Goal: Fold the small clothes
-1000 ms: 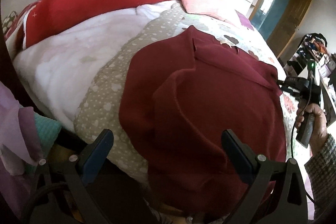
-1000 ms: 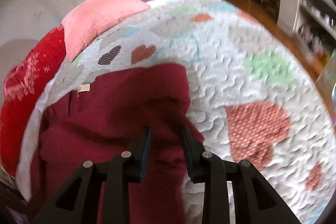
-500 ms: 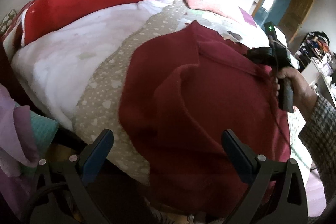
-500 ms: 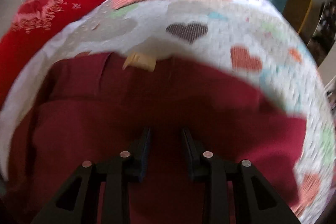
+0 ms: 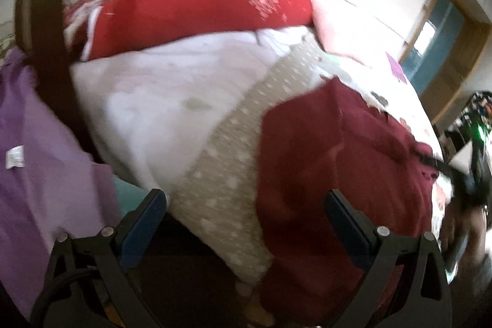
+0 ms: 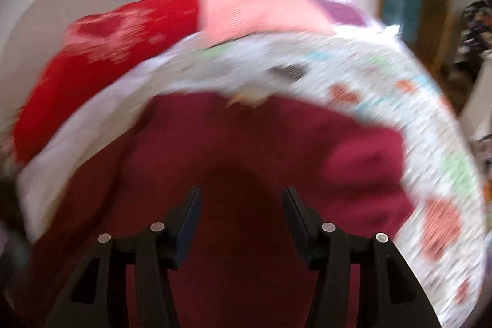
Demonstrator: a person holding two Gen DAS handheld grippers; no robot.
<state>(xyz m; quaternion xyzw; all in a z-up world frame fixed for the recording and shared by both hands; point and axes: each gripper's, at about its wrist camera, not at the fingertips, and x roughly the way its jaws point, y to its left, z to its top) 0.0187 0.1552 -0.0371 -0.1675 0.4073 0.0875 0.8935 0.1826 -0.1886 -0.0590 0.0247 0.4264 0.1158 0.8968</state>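
Matt maroon cloth garment [image 6: 246, 149] on rough quilted bedspread [image 6: 430, 125]

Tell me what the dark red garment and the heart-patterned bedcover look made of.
Dark red garment: looks like soft matte knit or fleece, no sheen, draping in rounded folds; blur leaves the weave open.
Heart-patterned bedcover: seemingly quilted cotton, white and matte, with a rippled stitched texture and coloured heart patches.
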